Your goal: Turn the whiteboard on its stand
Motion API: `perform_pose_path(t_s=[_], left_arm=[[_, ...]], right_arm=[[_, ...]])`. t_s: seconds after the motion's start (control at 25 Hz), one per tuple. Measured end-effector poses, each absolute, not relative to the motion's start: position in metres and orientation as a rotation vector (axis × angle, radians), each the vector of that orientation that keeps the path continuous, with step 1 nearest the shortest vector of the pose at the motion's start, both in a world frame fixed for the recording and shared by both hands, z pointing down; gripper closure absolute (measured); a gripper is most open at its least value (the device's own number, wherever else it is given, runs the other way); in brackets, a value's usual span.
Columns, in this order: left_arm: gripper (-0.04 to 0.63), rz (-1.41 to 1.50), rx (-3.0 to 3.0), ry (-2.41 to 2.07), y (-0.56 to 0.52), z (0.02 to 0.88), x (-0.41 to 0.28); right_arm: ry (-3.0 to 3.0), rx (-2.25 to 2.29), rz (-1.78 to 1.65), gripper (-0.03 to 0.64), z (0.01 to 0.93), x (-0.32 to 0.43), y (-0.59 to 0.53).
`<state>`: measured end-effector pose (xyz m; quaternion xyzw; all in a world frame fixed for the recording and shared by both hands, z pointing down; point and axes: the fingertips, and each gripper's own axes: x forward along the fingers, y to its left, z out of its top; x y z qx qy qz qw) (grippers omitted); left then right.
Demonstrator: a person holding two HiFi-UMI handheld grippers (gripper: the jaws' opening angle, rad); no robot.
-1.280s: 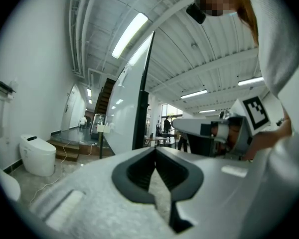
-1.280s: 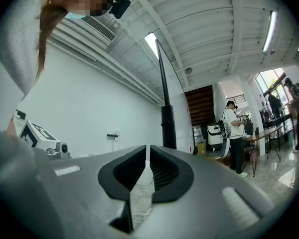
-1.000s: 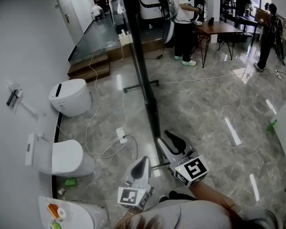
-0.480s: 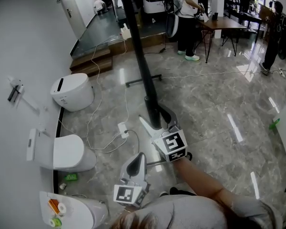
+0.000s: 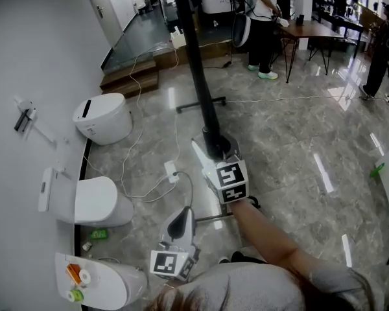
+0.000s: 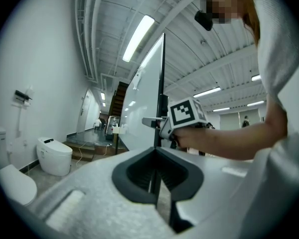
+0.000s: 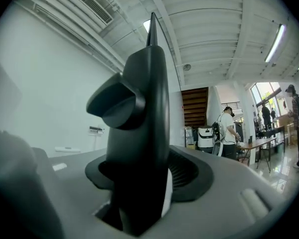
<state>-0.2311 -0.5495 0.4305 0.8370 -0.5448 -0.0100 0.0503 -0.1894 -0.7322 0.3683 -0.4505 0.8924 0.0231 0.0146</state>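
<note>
The whiteboard (image 5: 193,44) stands edge-on in the head view, its black frame running from the top down to a thick black post (image 5: 214,149). My right gripper (image 5: 212,146) points level at this post. Its jaws have just been closing a little, with the post and its knob (image 7: 117,103) between them. A sliver of light still shows beside the right pad (image 7: 185,171), so the jaws stand open round the post. My left gripper (image 5: 179,216) hangs lower and nearer to me, shut on nothing, aimed at the white board face (image 6: 147,108).
The stand's foot bar (image 5: 201,105) lies on the marble floor. A power strip (image 5: 170,171) with trailing cables sits left of the post. Two toilets (image 5: 104,118) (image 5: 84,203) line the left wall. A wooden step (image 5: 129,80), a table (image 5: 311,34) and people are at the back.
My right gripper has moved forward and left to the post, and its jaws have spread to take the post between them. The left gripper has barely shifted.
</note>
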Motion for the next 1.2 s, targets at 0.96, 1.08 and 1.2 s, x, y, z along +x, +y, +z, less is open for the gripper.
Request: perform_pose_path(t_s=[0.96, 1.08, 1.2], left_arm=[[0.598, -0.042, 2.519, -1.681, -0.523, 0.435, -0.234], [0.598, -0.05, 2.517, -1.674, -0.521, 0.435, -0.229], [0.598, -0.061, 2.508, -1.675, -0.521, 0.435, -0.226]], right_arm=[[2.653, -1.487, 0.037, 0.426, 0.367, -0.179, -0.715], [2.653, -1.481, 0.039, 0.425, 0.366, -0.176, -0.712], [2.654, -1.475, 0.039, 0.423, 0.367, -0.174, -0.707]])
